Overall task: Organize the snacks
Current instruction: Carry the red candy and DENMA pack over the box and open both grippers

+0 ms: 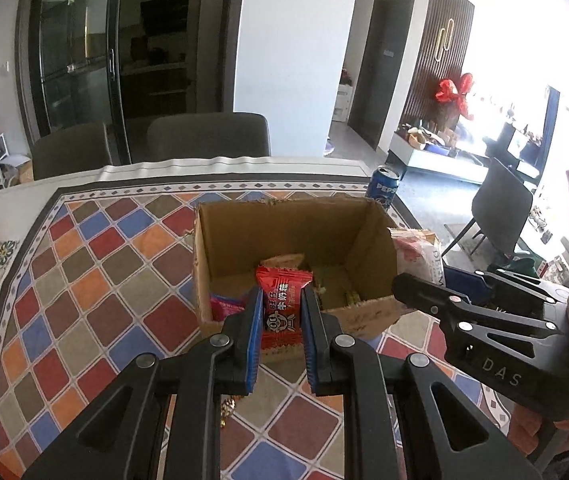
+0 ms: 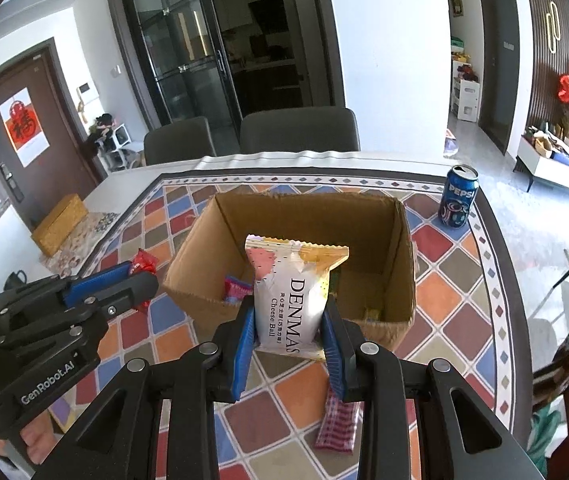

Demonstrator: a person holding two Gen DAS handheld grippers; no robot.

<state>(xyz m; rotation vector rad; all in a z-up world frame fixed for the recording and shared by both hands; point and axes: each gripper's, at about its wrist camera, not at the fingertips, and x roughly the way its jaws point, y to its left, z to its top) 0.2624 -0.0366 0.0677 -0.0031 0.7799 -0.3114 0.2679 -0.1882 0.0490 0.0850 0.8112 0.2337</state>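
Observation:
An open cardboard box (image 1: 220, 240) (image 2: 404, 248) stands on the patterned tablecloth with several snack packets inside. My left gripper (image 1: 282, 304) is shut on a red milk-candy packet (image 1: 282, 296), held just above the box's near wall. My right gripper (image 2: 290, 316) is shut on a white Denmas Cheese Ball packet (image 2: 294, 284), held upright over the box's near edge. Each gripper shows in the other's view: the right one (image 1: 412, 284) beside the box, the left one (image 2: 140, 276) with the red packet (image 2: 144, 262).
A blue Pepsi can (image 1: 383, 188) (image 2: 457, 196) stands behind the box's right corner. A pink-red checked packet (image 2: 338, 426) lies on the cloth under my right gripper. A tan box (image 2: 60, 222) sits at the table's left edge. Two dark chairs (image 2: 298, 130) stand behind.

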